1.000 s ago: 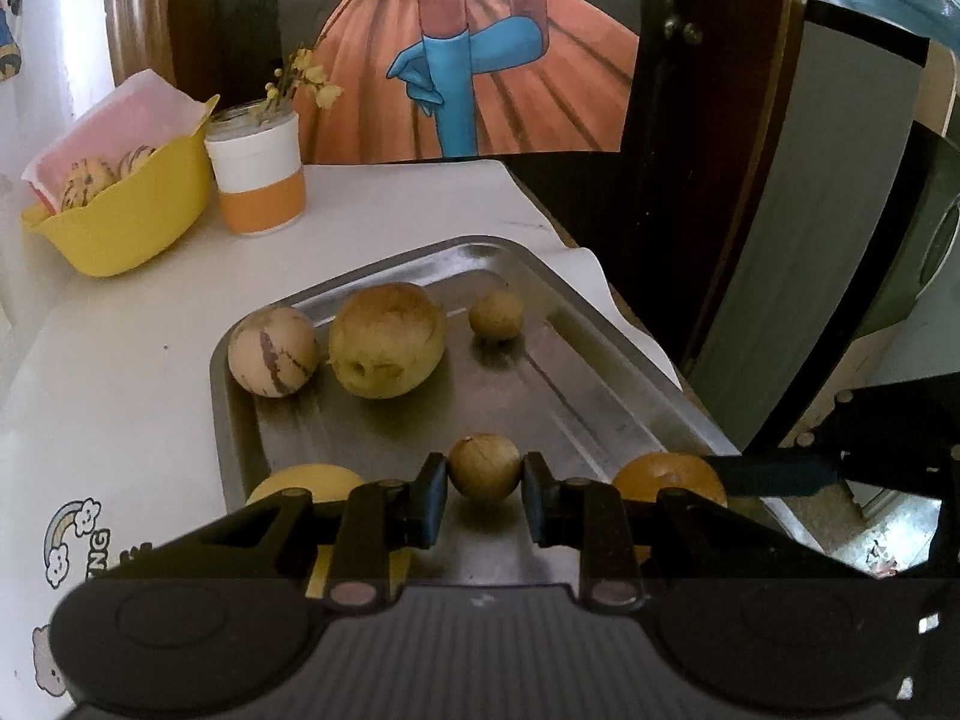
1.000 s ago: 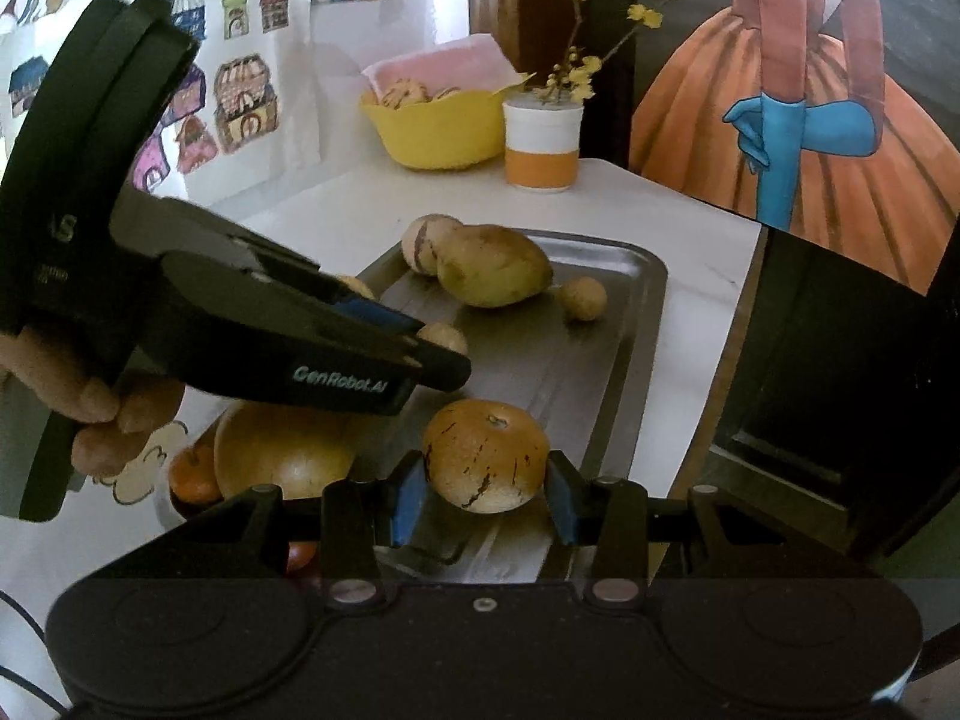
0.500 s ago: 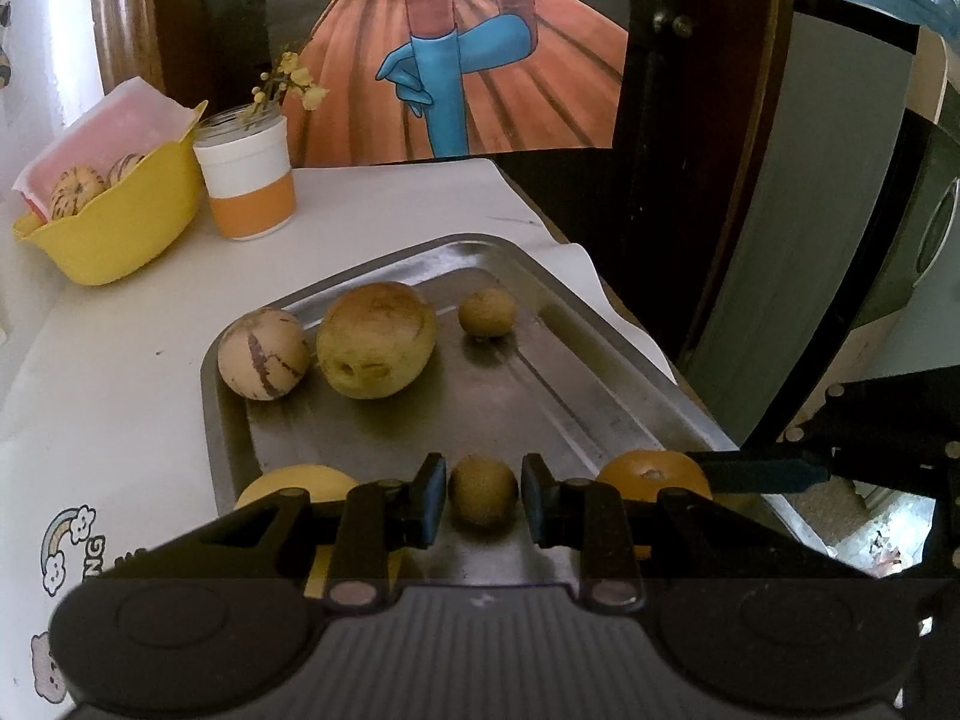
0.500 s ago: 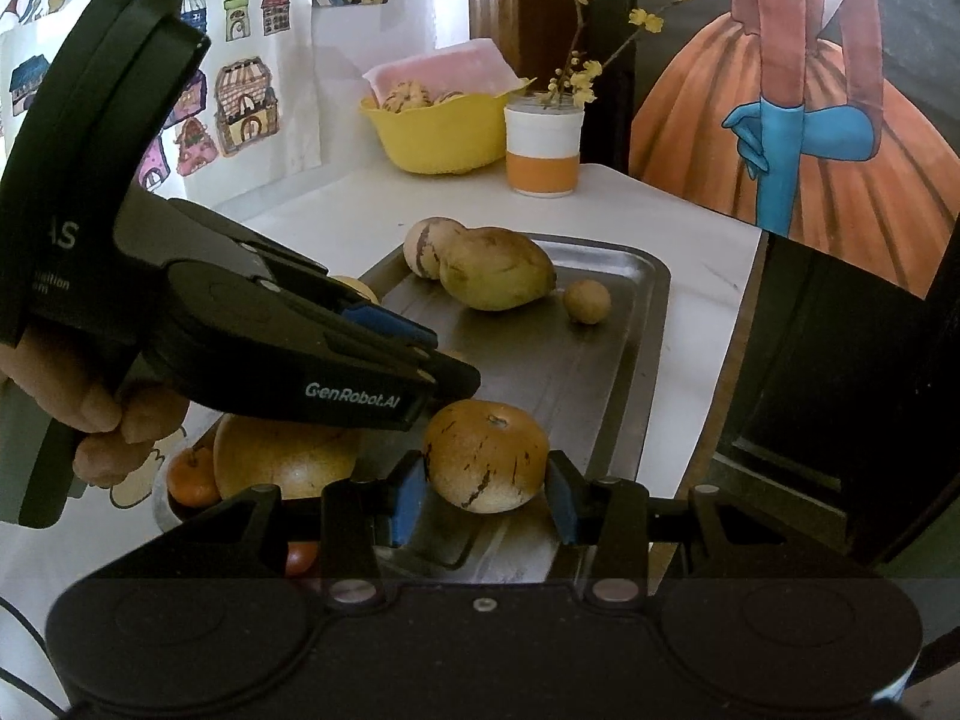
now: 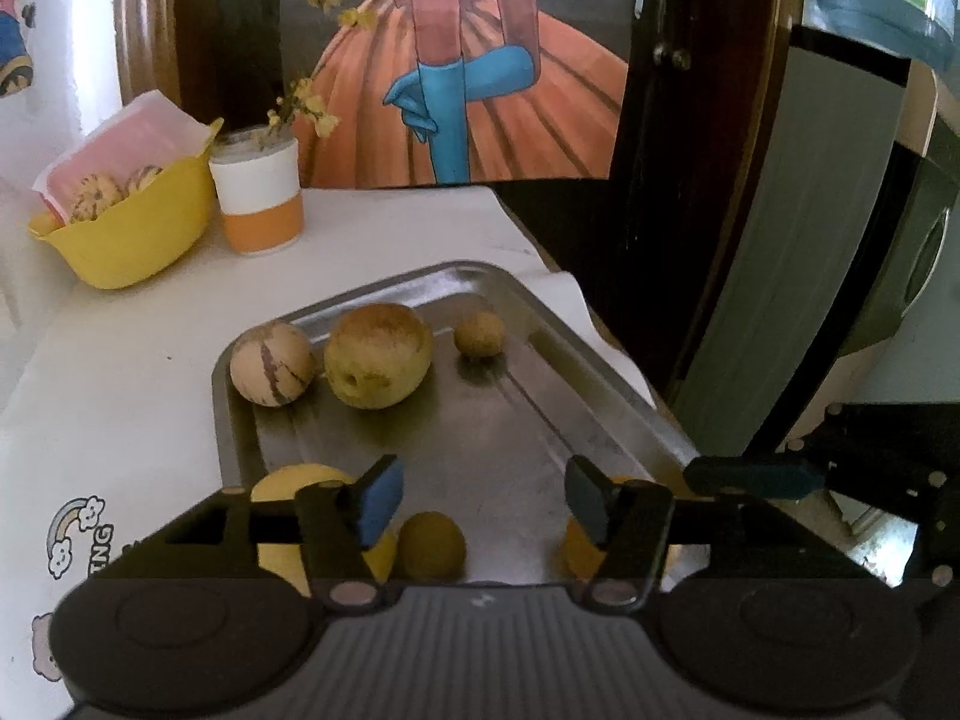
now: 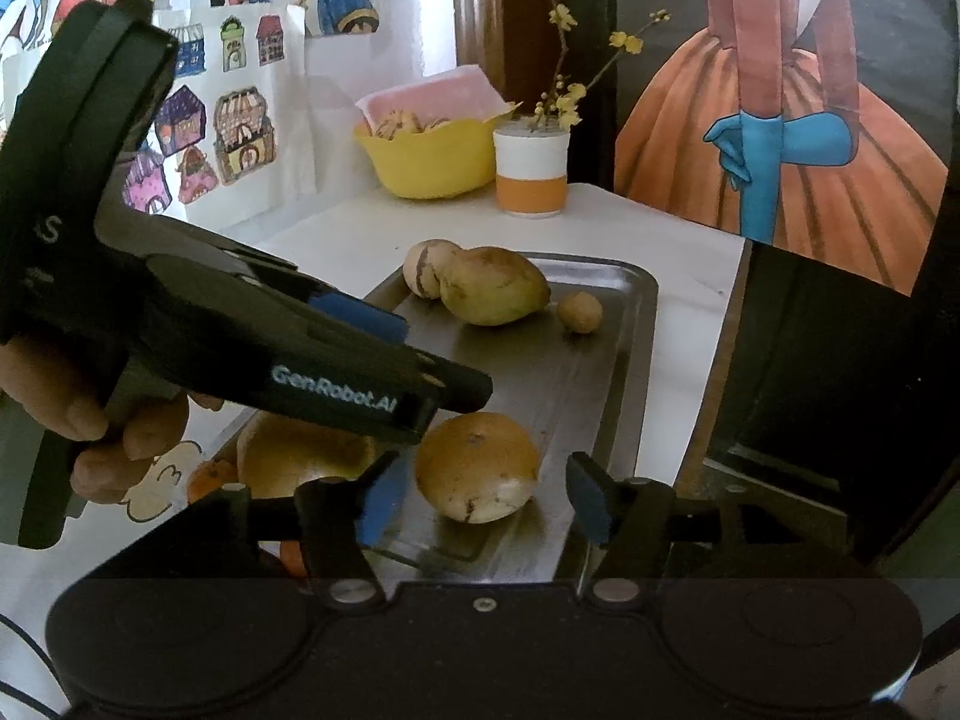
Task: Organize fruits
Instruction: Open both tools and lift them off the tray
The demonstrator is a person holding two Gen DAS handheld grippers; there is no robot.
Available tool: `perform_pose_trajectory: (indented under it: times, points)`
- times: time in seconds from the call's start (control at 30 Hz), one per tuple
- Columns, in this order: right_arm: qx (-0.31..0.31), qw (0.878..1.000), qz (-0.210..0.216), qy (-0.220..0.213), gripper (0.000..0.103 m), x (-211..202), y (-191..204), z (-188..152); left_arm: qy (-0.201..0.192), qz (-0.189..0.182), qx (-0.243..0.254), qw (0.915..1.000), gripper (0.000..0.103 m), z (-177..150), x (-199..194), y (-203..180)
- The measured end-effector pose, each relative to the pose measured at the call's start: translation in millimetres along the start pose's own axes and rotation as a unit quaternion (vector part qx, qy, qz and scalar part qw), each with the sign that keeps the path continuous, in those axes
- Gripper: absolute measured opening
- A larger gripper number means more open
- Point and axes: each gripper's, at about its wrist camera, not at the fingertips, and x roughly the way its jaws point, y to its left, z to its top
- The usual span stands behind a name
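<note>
Left wrist view shows the left gripper [image 5: 477, 501] spread wide over a small brown fruit [image 5: 431, 545] on the metal tray [image 5: 540, 324]. Right gripper [image 6: 477, 501], also spread, flanks an orange fruit [image 6: 477, 467] on the tray's near end.

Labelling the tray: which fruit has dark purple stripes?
The round cream fruit at the steel tray's far left corner, beside the plain yellow-green one.

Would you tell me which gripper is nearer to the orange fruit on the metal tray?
Right. The right gripper is open with the orange fruit between its fingers, on the tray. The left gripper is open around a small brown fruit beside it.
</note>
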Motion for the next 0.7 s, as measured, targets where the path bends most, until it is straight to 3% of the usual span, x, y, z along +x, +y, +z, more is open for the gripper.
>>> perform_pose_trajectory:
  times: [0.37, 0.7]
  points:
    - [0.033, 0.998, -0.015, -0.044, 0.087, -23, 4, -5, -0.053, 0.017, -0.050, 0.9972, 0.097, -6, -33, 10]
    - [0.084, 0.994, -0.029, -0.070, 0.099, -49, 8, -11, -0.098, 0.050, -0.091, 0.9897, 0.102, -24, -73, 24]
